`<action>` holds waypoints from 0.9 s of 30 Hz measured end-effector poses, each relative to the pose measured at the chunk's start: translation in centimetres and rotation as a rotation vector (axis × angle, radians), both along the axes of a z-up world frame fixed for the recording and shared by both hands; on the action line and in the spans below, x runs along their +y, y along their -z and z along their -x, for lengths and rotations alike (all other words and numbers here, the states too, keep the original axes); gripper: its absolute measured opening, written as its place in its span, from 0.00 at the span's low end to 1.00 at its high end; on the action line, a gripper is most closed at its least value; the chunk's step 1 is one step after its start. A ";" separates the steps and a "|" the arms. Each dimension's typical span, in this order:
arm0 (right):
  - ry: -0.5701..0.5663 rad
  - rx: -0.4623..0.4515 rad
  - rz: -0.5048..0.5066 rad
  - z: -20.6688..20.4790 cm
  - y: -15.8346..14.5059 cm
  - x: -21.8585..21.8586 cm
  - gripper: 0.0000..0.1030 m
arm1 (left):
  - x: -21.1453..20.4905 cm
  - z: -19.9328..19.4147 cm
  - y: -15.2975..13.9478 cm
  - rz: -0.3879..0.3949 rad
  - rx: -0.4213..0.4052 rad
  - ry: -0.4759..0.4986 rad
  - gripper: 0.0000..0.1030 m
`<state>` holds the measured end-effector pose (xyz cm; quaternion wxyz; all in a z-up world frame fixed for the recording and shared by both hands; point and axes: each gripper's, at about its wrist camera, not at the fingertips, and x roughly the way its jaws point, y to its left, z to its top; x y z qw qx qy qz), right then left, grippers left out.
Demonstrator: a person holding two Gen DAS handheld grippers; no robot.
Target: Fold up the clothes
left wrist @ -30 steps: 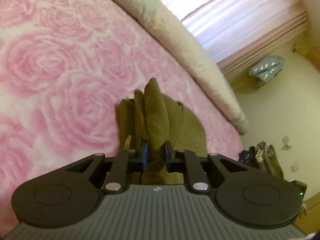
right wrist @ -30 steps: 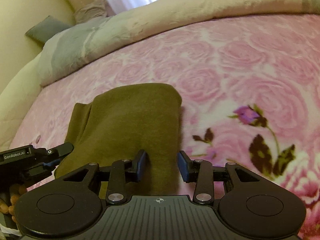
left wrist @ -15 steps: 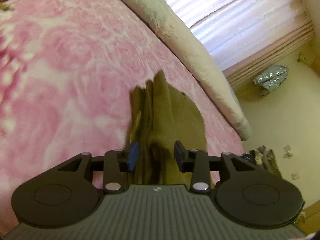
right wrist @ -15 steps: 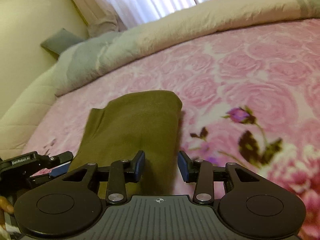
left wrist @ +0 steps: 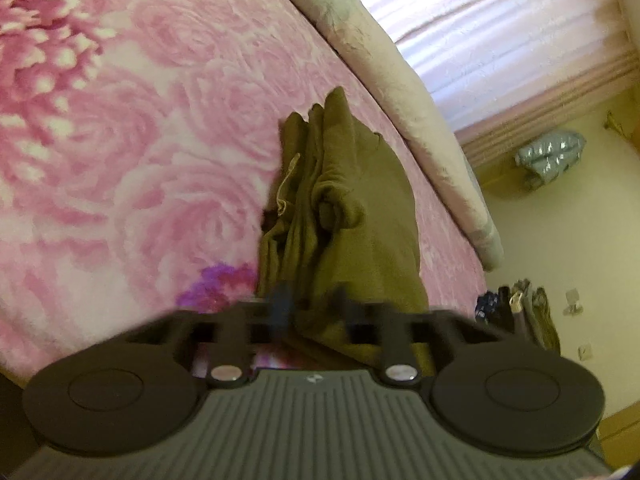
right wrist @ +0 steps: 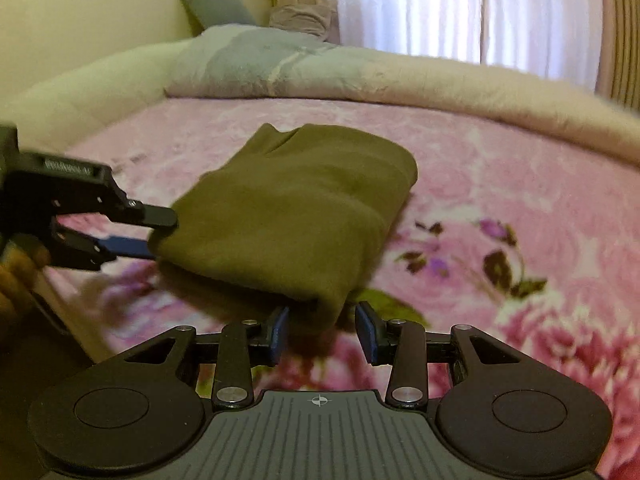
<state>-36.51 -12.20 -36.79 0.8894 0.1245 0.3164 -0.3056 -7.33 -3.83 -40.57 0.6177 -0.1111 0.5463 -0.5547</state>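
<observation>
The olive garment [right wrist: 300,200] lies folded on the pink rose blanket [left wrist: 140,160] of the bed, on the near side of the long rolled quilt [right wrist: 440,84] and apart from it, with a strip of blanket between the two.

The right wrist view shows the garment's smooth top face and rounded fold. It also shows the left gripper [right wrist: 160,236] from the side. One finger is above the garment's edge and one blue pad is below, so it pinches this edge on the side far from the quilt. A part of a hand [right wrist: 16,276] is visible behind it. The right gripper [right wrist: 322,320] is spread. A corner of the garment hangs between its pads, close to the left pad and clear of the right one. Beyond the quilt there are a grey pillow [right wrist: 216,4] and a white curtain [right wrist: 440,8].

The left wrist view looks along the garment's open side, which the other view hides. Several stacked layers are bunched into a small knot of folds, and a pale cord [left wrist: 286,184] lies on the layers away from the quilt. Here the left gripper's own fingers [left wrist: 280,304] are smeared by motion, with cloth between them. Past the end of the quilt, this view alone shows the floor, with a silver-grey bundle [left wrist: 548,156] by the wall and a pile of dark clothes [left wrist: 520,312].
</observation>
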 end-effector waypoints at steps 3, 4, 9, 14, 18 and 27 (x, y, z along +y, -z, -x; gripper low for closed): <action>-0.021 0.069 0.112 -1.1 -0.1 0.7 0.03 | 0.7 0.2 -0.6 0.022 -0.078 -0.007 0.01; -0.033 0.098 0.161 -1.3 -0.3 1.2 0.03 | 1.0 0.3 -0.9 0.032 -0.113 -0.009 0.01; -0.098 0.283 0.281 -2.7 2.3 2.5 0.03 | 1.3 0.9 1.0 -0.002 -0.121 -0.006 0.04; -0.104 0.244 0.176 -1.8 1.8 1.6 0.42 | 1.3 0.1 -0.6 0.030 -0.096 0.022 0.19; -0.031 0.015 -0.055 1.7 -0.9 -1.3 0.73 | 0.5 -1.7 -1.5 0.109 0.000 0.012 0.31; 0.284 -0.330 -0.563 4.0 1.9 -9.5 0.46 | -4.5 -3.3 1.0 0.136 0.103 0.055 0.05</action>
